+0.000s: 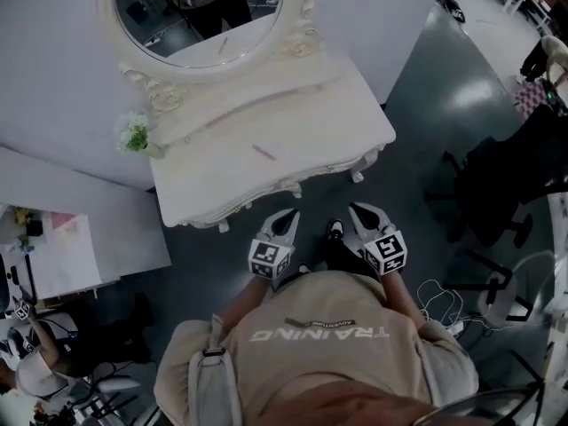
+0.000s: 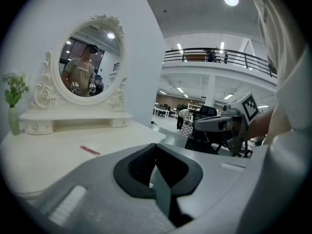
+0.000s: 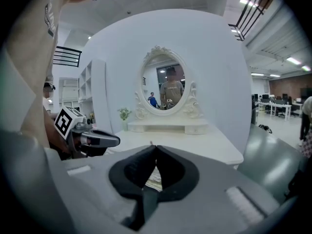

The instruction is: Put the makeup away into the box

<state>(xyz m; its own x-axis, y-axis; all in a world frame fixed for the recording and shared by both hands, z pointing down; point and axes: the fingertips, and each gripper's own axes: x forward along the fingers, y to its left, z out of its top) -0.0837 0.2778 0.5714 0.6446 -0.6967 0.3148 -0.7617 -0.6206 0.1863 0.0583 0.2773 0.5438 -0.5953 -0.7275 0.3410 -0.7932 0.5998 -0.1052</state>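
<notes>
We hold the left gripper [image 1: 288, 216] and the right gripper [image 1: 358, 209] side by side just off the front edge of the table [image 1: 311, 122]. Both have their jaws pressed together with nothing between them. The makeup [image 1: 263, 153], a thin pink stick, lies mid-table, well apart from both, in front of the mirror [image 1: 200, 7].

white ornate dressing table [image 1: 328, 122] on grey floor [image 1: 417, 87], oval mirror [image 1: 200, 11] on raised back shelf [image 1: 262, 82], small vase of flowers [image 1: 135, 135] at back left corner, slim pink stick [image 1: 264, 153] lying flat mid-tabletop
</notes>
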